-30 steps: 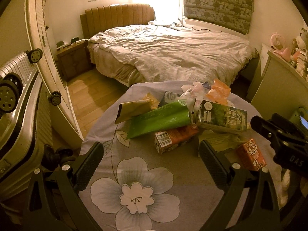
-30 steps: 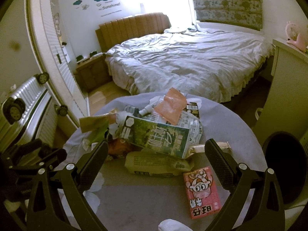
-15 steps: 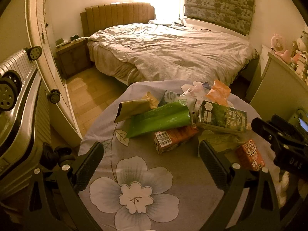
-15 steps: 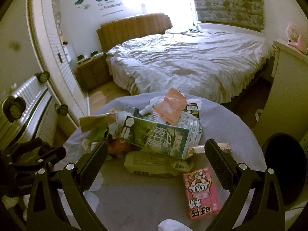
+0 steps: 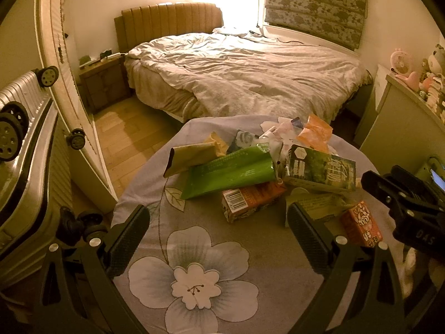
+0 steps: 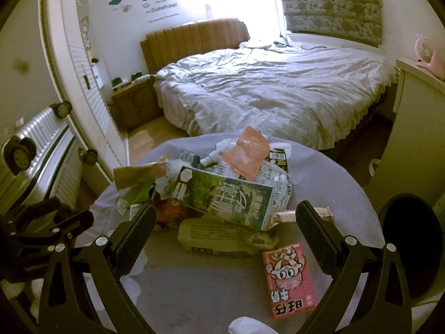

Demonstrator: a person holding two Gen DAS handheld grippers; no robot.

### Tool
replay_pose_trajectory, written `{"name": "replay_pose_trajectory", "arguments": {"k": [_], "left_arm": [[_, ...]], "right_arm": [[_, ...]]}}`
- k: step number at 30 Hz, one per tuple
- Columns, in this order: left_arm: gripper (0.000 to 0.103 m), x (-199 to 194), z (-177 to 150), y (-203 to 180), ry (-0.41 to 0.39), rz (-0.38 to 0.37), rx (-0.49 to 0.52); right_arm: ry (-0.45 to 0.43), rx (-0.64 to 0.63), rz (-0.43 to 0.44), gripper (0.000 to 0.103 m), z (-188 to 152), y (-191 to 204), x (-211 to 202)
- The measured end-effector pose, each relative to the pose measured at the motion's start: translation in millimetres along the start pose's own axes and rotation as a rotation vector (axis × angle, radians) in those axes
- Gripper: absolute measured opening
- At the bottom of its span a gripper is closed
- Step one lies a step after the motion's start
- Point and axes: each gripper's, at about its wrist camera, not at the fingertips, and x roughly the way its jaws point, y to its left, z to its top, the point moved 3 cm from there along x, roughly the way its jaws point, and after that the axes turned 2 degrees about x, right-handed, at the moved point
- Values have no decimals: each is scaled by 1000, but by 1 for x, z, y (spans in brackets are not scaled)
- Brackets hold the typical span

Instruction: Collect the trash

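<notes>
We see one round table [image 5: 144, 172] covered in a lilac cloth printed with large white flowers, and one pile of trash lying on its far half. We count in the pile: one large green rectangular milk carton [image 6: 222, 200], lying on its side; one long glossy green foil pouch [image 5: 230, 172]; one orange cardboard drink box with a barcode end [image 5: 250, 199], partly under the pouch; one small red drink box printed with a cartoon face [image 6: 289, 278], lying flat at the near edge of the pile, apart from the rest; one flattened pale yellow-green paper bag [image 6: 222, 236], in front of the green carton; one tan paper sleeve [image 5: 192, 157]; and one crumpled translucent orange plastic wrapper [image 6: 246, 153] on top. Further white and dark scraps behind the carton are too overlapped to count or identify.

The left tongs [image 5: 218, 236] stand with both black textured fingers apart, above the bare floral cloth in front of the pile, holding nothing. The right tongs [image 6: 225, 236] are likewise spread wide and empty, framing the paper bag and the red box.

One dark round bin [image 6: 411, 250] sits at the right of the table, cut off by the frame edge. One unmade bed with a grey quilt [image 6: 278, 94] lies beyond. One ribbed silver suitcase [image 5: 25, 150] stands at left, partly cropped.
</notes>
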Motion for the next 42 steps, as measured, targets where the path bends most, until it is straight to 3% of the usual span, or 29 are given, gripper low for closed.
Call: {"name": "replay_pose_trajectory", "arguments": {"k": [23,27,33,36,40,42], "left_arm": [[98,4,-1,0,18,-18,-5],[98,9,-1,5,25,-53,-6],[98,35,7,57,-18,-235,-56],[98,53,19,74,-22,-285,-41],[98,77,31,69,-18,-317,124],[97,86,33,61,-14,-318,228]], "right_arm": [[4,-13,-4,99,-3,-7,5],[4,-54,-5,99,-4,-9,7],[-23,-360,46,99,4,5,6],[18,-556,57,99,6,16,19],[98,-781,84,98,-2,27,49],[128,-828,91,97,-3,27,61]]}}
